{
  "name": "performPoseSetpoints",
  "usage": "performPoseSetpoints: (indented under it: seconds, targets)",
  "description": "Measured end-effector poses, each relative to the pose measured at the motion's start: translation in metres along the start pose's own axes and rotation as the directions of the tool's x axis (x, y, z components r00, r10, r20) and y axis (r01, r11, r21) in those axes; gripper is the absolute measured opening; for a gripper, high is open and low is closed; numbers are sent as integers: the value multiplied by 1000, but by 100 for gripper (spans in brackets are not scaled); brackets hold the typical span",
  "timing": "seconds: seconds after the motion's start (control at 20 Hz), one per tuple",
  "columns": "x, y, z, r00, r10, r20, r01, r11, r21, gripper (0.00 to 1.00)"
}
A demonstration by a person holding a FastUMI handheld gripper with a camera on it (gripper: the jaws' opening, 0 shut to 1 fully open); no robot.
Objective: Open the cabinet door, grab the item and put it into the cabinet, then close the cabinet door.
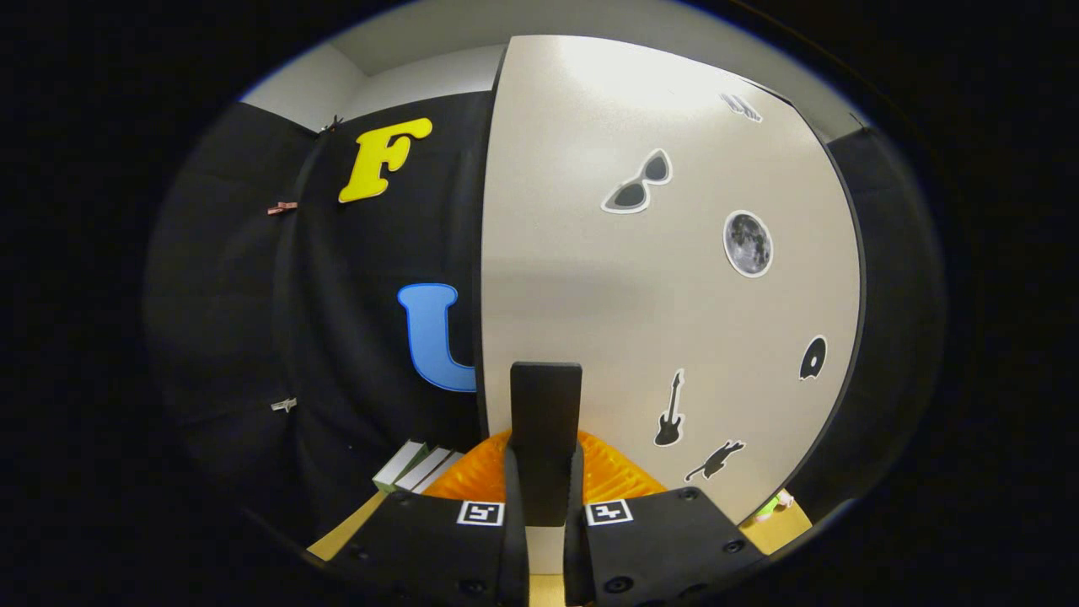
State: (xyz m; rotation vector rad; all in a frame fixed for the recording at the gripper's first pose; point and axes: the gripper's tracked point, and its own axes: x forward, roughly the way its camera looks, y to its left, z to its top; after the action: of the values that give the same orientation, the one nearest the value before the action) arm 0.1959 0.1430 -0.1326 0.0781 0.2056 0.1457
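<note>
Gripper view:
Gripper [544, 485]: its two fingers pinch a dark upright handle [545, 421], one finger pressed on each side.
Handle: sits on the cabinet door [657, 278] close to the door's left edge, rising just ahead of the fingers.
Cabinet door: pale panel, facing the camera, with stickers of sunglasses [638, 183], a moon [748, 244], a guitar [669, 410] and others.
Orange ribbed item [607, 476]: just behind the fingers, at the door's bottom edge; I cannot tell what it rests on.
Books [417, 468]: left of the orange item, on the wooden surface [341, 535].
Booth wall [354, 337]: left of the door.
</note>
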Motion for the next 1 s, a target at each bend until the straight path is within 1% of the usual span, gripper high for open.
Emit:
performPoseSetpoints:
  seconds: [0.2,0.3,0.7,1.0]
  targets:
    - [-14,-5,0,998,61,-16,-61,998,8,20]
    - [-19,-7,0,997,78,-20,-77,997,14,20]
    - [-47,-19,1,995,101,-21,-100,995,22,20]
    - [-65,-30,2,995,102,-6,-102,994,31,20]
